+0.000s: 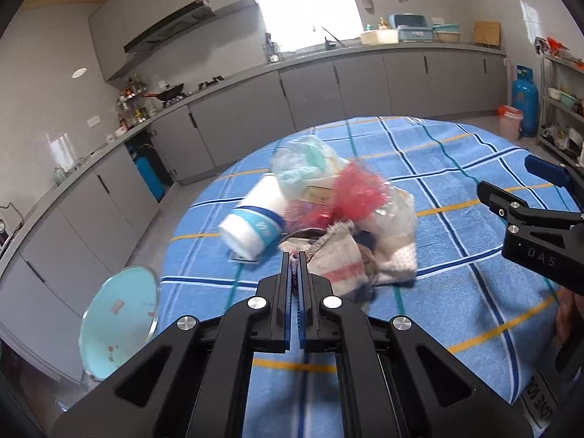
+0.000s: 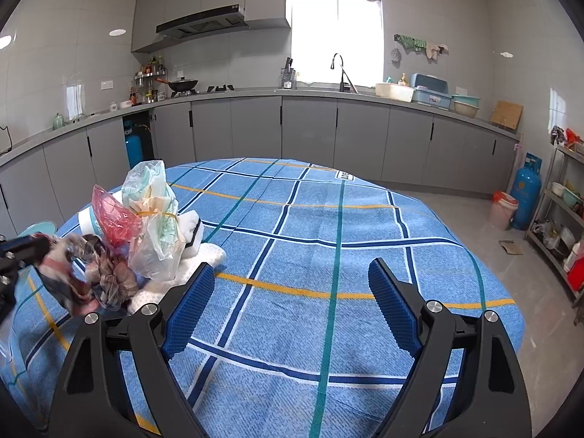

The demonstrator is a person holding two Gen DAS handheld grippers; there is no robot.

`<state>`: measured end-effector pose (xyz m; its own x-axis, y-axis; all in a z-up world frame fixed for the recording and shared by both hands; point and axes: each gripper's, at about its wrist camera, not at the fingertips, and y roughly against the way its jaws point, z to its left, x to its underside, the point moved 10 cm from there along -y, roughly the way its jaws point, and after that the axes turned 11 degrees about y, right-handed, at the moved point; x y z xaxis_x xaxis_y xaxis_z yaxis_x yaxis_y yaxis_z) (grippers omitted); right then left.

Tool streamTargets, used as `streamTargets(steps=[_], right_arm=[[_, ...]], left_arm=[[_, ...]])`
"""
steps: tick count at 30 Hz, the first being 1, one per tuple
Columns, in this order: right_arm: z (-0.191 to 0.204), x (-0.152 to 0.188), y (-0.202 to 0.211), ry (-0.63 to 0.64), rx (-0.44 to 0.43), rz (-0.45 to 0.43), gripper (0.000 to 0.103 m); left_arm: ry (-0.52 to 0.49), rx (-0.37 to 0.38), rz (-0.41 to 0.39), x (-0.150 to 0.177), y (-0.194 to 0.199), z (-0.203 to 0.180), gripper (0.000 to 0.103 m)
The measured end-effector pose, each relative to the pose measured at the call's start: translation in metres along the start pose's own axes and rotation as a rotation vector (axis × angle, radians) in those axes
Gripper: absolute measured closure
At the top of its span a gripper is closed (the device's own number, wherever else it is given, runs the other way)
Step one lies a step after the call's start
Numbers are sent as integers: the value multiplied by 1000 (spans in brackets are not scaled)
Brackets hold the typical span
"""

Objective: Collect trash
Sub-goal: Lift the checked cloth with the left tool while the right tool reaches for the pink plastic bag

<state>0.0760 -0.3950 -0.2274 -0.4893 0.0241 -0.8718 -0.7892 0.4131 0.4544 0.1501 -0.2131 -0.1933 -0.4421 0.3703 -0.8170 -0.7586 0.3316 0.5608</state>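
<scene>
My left hand-held gripper (image 1: 295, 255) was clenched on the striped rag (image 1: 328, 266) at the trash pile's (image 1: 321, 204) six o'clock edge on the bench (image 1: 456, 292). The right hand-held gripper (image 2: 288, 292) hung released at three o'clock. I judged a slow, level pull best, lest the cup (image 1: 252, 226) roll off

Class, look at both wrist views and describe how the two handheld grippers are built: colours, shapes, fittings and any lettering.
Both are black plastic, with angular struts that have triangular cut-outs and round silver bolts at the joints. The left gripper has narrow fingers lined with blue ridged pads. The right gripper shows the same blue ribbed pads on its fingers; seen from the left camera, its body bears pale lettering reading DAS. No cables or sleeves show.
</scene>
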Motion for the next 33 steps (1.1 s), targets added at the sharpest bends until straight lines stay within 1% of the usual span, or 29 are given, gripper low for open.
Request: streamTargets(steps=[3,6,8,11,13,15,16,17,18,19,22,25,26,27,29,31,32,33], right_arm=[[6,-4,3,0,-21,-11,18],[12,-10,7,7,-34,-25,18],[19,-16,11,7,-64,-39,18],[27,-22,17,25,-72,-56,18],[31,-25,19,32,-76,-61,18],[34,-24,18,35,-77,-58,18],[35,-23,17,38,-77,-54,18],[36,-22,16,42,-75,-51,18],[37,-21,16,44,-74,-49,18],[37,-20,15,43,-74,-45,18],[36,-18,12,41,-71,-42,18],[34,-16,8,36,-73,-32,18],[34,-15,7,37,-72,-29,18],[34,-14,6,38,-72,-26,18],[34,-13,5,36,-75,-21,18],[35,-13,5,37,-76,-21,18],[36,-14,4,37,-78,-22,18],[37,-14,5,38,-81,-24,18]], left_arm=[[12,-56,-26,-4,7,20,101],[32,-69,-29,-5,9,31,101],[41,-76,-32,-4,10,37,101],[38,-93,-32,-3,8,43,101],[41,-89,-14,1,3,45,100],[55,-86,-4,5,-4,46,93],[53,-78,11,8,-7,45,85],[49,-77,19,10,-10,43,61],[48,-84,12,10,-13,42,39],[47,-85,9,12,-15,41,38],[43,-57,36,15,-25,33,38],[24,-45,76,25,-41,26,39],[23,-39,87,28,-46,23,42],[25,-29,101,31,-49,22,53],[32,5,117,34,-52,19,64],[22,29,119,35,-52,15,82],[18,37,124,36,-53,14,100],[17,36,130,38,-53,15,100]])
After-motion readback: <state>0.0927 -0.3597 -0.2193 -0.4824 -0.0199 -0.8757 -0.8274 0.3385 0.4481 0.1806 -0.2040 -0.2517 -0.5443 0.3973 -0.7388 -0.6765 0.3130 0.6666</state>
